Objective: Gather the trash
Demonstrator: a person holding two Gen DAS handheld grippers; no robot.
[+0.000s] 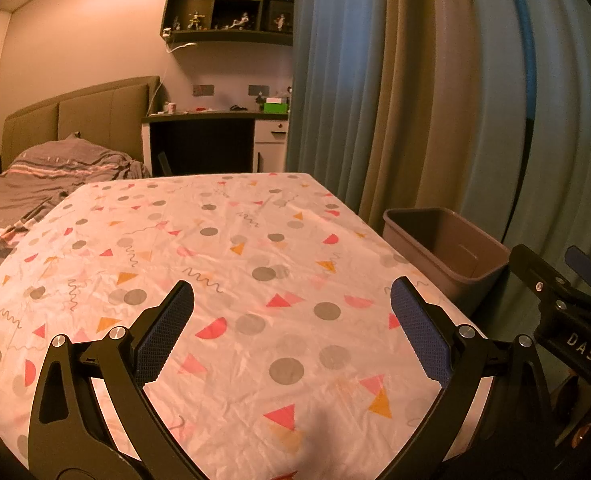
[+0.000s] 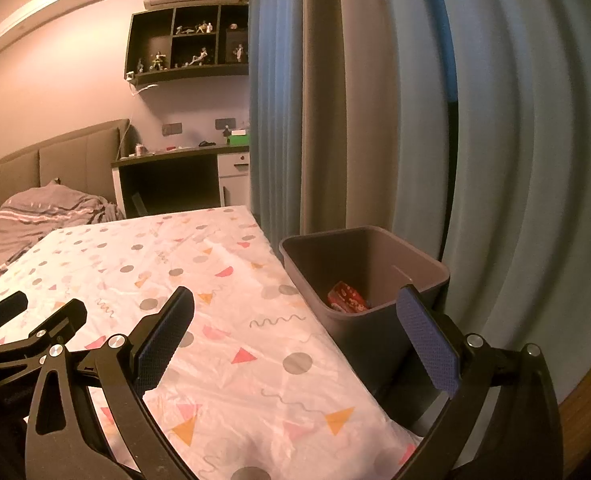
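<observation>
A grey trash bin (image 2: 427, 276) stands on the floor at the table's right edge; it also shows in the left wrist view (image 1: 491, 276). A red and white wrapper (image 2: 345, 297) lies inside it. My left gripper (image 1: 291, 300) is open and empty above the patterned tablecloth (image 1: 215, 240). My right gripper (image 2: 295, 308) is open and empty, over the table's right edge with its right finger in front of the bin. Each gripper shows in the other's view: the right one (image 1: 567, 300) and the left one (image 2: 27, 320).
Long curtains (image 1: 415, 100) hang right behind the bin and the table's far right corner. A bed (image 1: 47, 176) with a rumpled blanket lies to the left. A desk (image 1: 215, 120) and a wall shelf (image 1: 231, 4) stand at the back.
</observation>
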